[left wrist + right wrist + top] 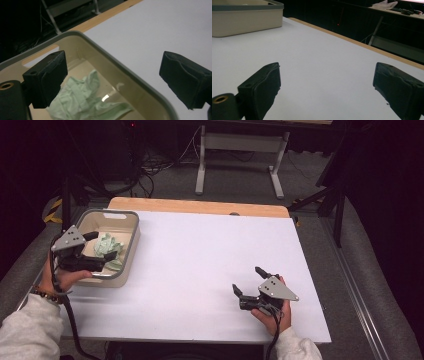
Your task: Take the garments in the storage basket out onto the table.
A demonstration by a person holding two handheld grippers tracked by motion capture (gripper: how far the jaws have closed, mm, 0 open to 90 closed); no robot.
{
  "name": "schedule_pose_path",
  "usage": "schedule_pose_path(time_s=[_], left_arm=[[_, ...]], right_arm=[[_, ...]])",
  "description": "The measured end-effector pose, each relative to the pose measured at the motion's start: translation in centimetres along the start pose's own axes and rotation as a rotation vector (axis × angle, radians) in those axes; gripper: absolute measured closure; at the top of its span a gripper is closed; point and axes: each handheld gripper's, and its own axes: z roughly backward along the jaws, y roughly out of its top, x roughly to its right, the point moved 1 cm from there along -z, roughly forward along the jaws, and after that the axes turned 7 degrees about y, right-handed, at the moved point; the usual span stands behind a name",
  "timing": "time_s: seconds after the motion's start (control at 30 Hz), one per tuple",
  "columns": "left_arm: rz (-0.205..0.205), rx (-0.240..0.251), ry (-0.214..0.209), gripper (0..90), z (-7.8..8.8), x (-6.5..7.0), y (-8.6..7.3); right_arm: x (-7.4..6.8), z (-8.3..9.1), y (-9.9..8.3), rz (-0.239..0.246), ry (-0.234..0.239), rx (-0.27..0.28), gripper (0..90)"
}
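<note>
**Green cloth lying in the bin, both grippers released**

The beige bin (131,242) is taken as the landmark; it stands at the far left corner of the white table (210,270). A crumpled pale green cloth (109,249) is seen inside the bin, on its bottom, toward the near end. In the left gripper view the cloth (85,102) is shown lying loose against the floor of the bin (140,85), and it is not touched by either jaw.

The left gripper (101,245) is held over the near end of the bin, just above the cloth. Its jaws are spread wide apart and nothing is held between them; one jaw is placed over the inside of the bin, the other reaches past the grey rim, over the table.

The right gripper (248,280) is found well apart from the bin, far to the right of it and nearer to the person, low over the bare table. Its jaws are also spread wide and are empty. In the right gripper view the bin (247,21) is seen far off, at the upper left.
</note>
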Motion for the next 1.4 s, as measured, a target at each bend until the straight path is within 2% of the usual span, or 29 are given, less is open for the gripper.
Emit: schedule_pose_path(time_s=[0.03,0.07,0.13,0.23,0.27,0.33,0.4,0.47,0.53,0.6,0.67,0.77,0.83,0.87,0.93,0.97,1.0,1.07,1.17,1.2,1.4], left_arm=[[0.026,-0.047,-0.021,8.1,-1.1,-1.1,0.2],[0.026,-0.047,-0.021,7.8,-1.1,-1.1,0.2],[0.053,-0.111,-0.032,7.8,-2.7,-2.3,0.1],[0.042,-0.163,-0.009,7.1,-3.8,-2.8,0.2],[0.042,-0.163,-0.009,7.2,-3.8,-2.8,0.2],[0.027,-0.219,0.015,6.9,-4.7,-3.3,0.3],[0.039,-0.245,0.019,6.6,-5.1,-3.7,0.2],[0.032,-0.294,0.023,6.7,-5.6,-4.1,-0.1],[0.040,-0.325,0.012,6.8,-6.1,-4.5,-0.5],[0.048,-0.356,0.028,7.5,-6.4,-4.9,-0.8],[0.059,-0.389,0.020,6.2,-6.9,-5.1,-1.0],[0.050,-0.445,0.012,6.5,-7.6,-5.2,-1.3],[0.046,-0.506,0.017,8.7,-8.2,-5.2,-1.6],[0.046,-0.506,0.017,8.6,-8.2,-5.2,-1.6],[0.036,-0.555,0.001,9.1,-8.7,-5.1,-1.8],[0.024,-0.593,0.025,10.5,-9.3,-5.0,-2.0],[0.024,-0.593,0.025,11.1,-9.3,-5.0,-2.0],[0.020,-0.638,0.036,14.6,-10.1,-4.9,-2.5],[0.010,-0.650,0.035,20.0,-10.5,-4.8,-2.6],[-0.008,-0.679,0.041,22.7,-10.7,-4.6,-2.6],[-0.041,-0.686,0.038,37.6,-10.6,-4.4,-2.5]], right_arm=[[0.1,-0.1,-0.1,-0.003,-0.009,-0.007,7.9],[0.1,-0.1,-0.1,-0.003,-0.009,-0.007,7.9],[0.1,-0.1,-0.1,0.000,-0.018,-0.013,7.9],[0.1,-0.2,-0.1,0.001,-0.017,-0.021,7.9],[0.1,-0.2,-0.1,0.001,-0.017,-0.021,7.9],[0.1,-0.2,-0.1,0.003,-0.014,-0.023,7.9],[0.0,-0.2,-0.2,0.002,-0.010,-0.027,7.9],[0.0,-0.3,-0.2,0.005,-0.010,-0.030,7.8],[-0.2,-0.3,-0.1,0.014,0.001,-0.031,7.7],[-0.3,-0.4,-0.2,0.021,0.005,-0.037,7.6],[-0.3,-0.5,-0.2,0.023,0.010,-0.040,7.6],[-0.3,-0.6,-0.3,0.022,0.010,-0.045,7.6],[-0.3,-0.6,-0.3,0.023,0.014,-0.049,7.6],[-0.3,-0.6,-0.3,0.023,0.014,-0.049,7.6],[-0.3,-0.7,-0.4,0.020,0.025,-0.054,7.6],[-0.3,-0.7,-0.5,0.025,0.023,-0.059,7.6],[-0.3,-0.7,-0.5,0.025,0.023,-0.059,7.6],[-0.2,-0.8,-0.6,0.019,0.023,-0.070,7.8],[-0.2,-0.9,-0.6,0.020,0.021,-0.079,7.8],[-0.2,-0.9,-0.6,0.020,0.020,-0.081,7.9],[-0.2,-1.1,-0.7,0.019,0.020,-0.100,8.2]])
